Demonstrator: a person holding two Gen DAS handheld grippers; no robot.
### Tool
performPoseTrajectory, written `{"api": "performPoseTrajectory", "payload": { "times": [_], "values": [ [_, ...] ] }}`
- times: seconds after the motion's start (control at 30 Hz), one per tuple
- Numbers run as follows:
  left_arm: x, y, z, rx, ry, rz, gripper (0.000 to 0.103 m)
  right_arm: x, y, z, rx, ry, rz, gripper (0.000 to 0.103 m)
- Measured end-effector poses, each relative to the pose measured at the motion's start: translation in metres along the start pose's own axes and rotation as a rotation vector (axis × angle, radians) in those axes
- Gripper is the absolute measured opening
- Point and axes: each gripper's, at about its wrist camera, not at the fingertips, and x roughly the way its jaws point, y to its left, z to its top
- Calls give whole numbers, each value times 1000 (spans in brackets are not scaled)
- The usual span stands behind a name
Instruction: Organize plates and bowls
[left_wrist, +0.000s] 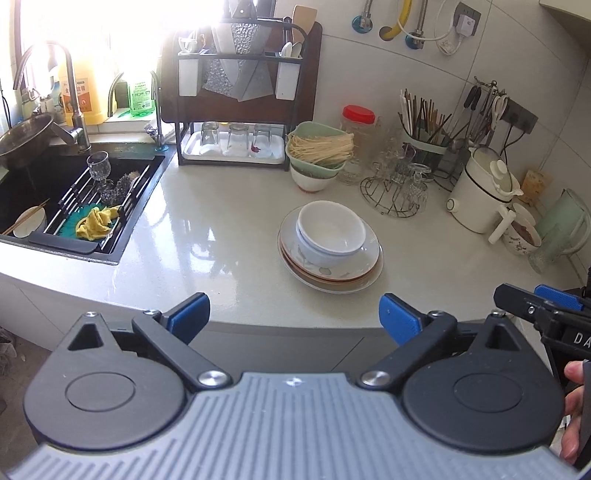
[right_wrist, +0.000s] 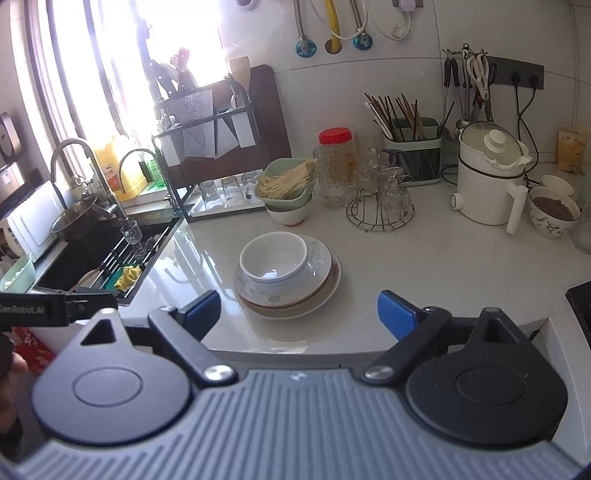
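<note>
Two white bowls (left_wrist: 330, 232) nest one inside the other on a stack of shallow plates (left_wrist: 332, 275); the top plate is white with a faint leaf pattern, and a lower one shows a brown rim band. The stack sits near the front edge of the pale bench (left_wrist: 221, 229), well apart from the sink (left_wrist: 74, 206) at its left end. The left gripper (left_wrist: 294, 319) and right gripper (right_wrist: 297, 314) hang before the front edge, fingers spread wide, holding nothing.
</note>
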Motion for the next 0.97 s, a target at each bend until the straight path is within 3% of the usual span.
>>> {"api": "performPoseTrajectory", "payload": {
  "times": [0.97],
  "values": [
    [0,-8,0,33,-6,12,101,-4,-1,-3,3,-16,-14,95]
  ]
}}
